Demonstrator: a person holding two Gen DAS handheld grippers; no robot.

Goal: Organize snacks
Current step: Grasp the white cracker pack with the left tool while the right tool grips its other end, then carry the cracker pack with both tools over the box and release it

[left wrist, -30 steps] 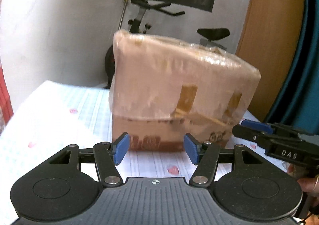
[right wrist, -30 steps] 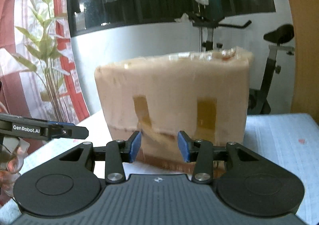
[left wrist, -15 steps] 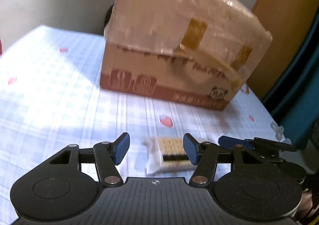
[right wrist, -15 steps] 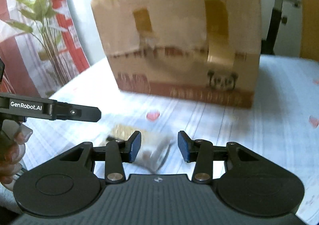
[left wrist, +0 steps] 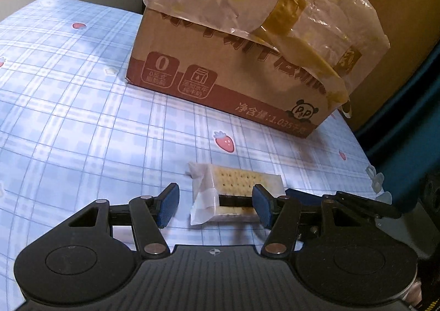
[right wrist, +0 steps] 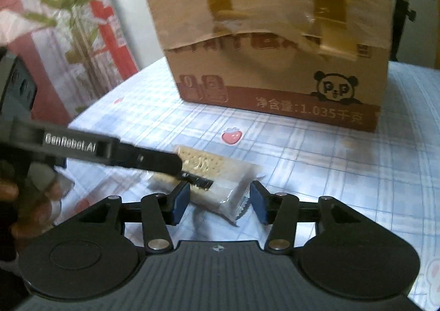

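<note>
Clear-wrapped cracker packet (left wrist: pixel 236 195) flat on the checked cloth, near the taped cardboard box (left wrist: pixel 247 44)

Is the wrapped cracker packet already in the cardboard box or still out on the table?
Out. The cracker packet lies flat on the checked tablecloth, in front of the cardboard box.

On the cardboard box (right wrist: pixel 275 44), "净含量:1.035千克" is printed along the brown band, and "PP" is written on a panda drawn above it. A large "0" is shown in a square on the same box, seen from the left wrist. "GenRobot.AI" is printed on the left gripper (right wrist: pixel 110 151).
</note>
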